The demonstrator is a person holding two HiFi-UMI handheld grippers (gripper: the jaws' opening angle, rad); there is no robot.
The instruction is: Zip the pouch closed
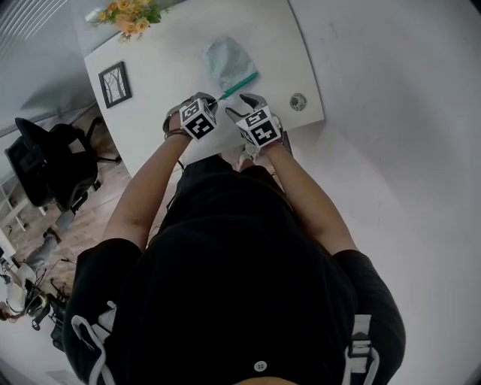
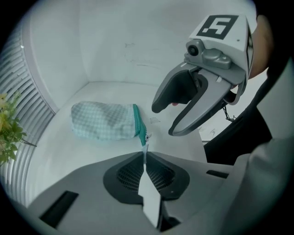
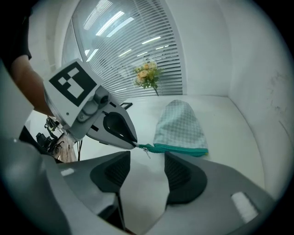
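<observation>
At the far left, off the table, stands a black office chair [image 1: 52, 162] on a wood floor. On the white table [image 1: 165, 60], a bunch of orange and yellow flowers [image 1: 128, 16] sits at the far left corner. A small black picture frame [image 1: 115, 84] lies nearer the person, well apart from the work. The person, in a black top with bare forearms, holds both tools over the near edge of the table. The left gripper [image 2: 144, 156] points steeply down with its claw pressed together. Its tips are pinching the very end of the teal zipper [image 2: 137, 120]. That zipper runs along the near edge of the pouch [image 2: 103, 120], a pale green checked fabric one lying on the table just beyond the two tools. Seen from the right gripper view, a small metal zipper pull [image 3: 146, 152] dangles from the zipper's left end, right beside the left claw's tip. I cannot tell whether the zipper is open or closed along its length. The right gripper [image 3: 147, 158] is just beside the left one with its claw spread, both pads clear of everything. The pull hangs just ahead of the gap between them. Further right on the table a small round grey grommet [image 1: 298, 101] sits near the edge.
</observation>
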